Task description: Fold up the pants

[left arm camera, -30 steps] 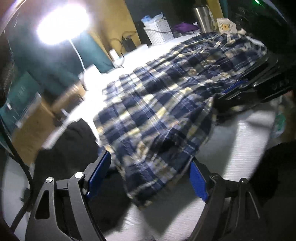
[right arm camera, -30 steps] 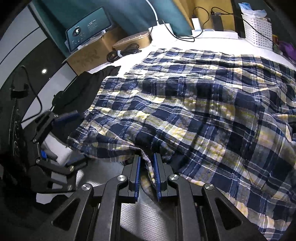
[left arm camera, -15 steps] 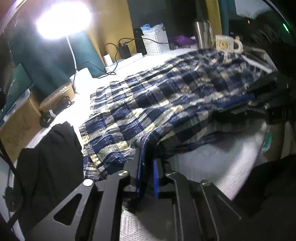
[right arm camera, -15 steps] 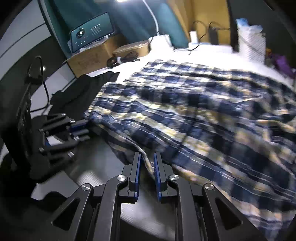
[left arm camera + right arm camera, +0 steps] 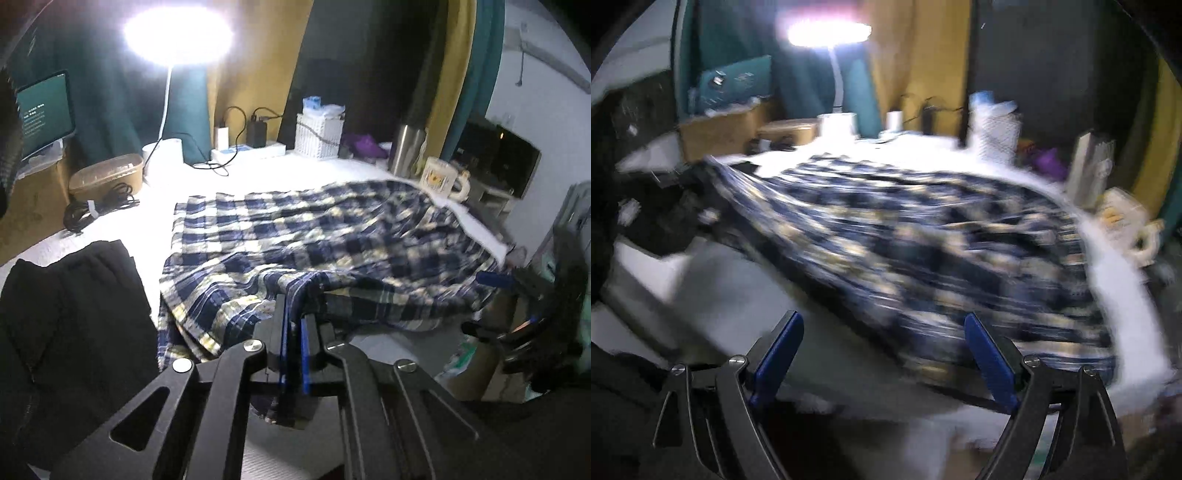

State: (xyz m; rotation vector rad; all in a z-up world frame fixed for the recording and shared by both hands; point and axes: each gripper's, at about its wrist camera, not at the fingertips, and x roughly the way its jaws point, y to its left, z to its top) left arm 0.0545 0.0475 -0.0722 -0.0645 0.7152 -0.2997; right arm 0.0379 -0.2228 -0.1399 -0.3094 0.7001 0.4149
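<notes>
Left gripper is clamped on the near hem of the plaid pants spread over the table, right gripper opening empty beside them, so lift smoothly toward the lamp, keeping the edge level.

A round lamp on a thin white neck glares over a white table. Behind it hang teal curtains and a mustard-yellow wall, with a dark opening to the right. A lit screen stands on a cardboard box at the left. Along the table's back edge sit a white wicker basket, a power strip with 2 plugged-in chargers, a steel tumbler and a mug. A coiled black cable lies near an oval lidded container. The right wrist view is badly blurred.
</notes>
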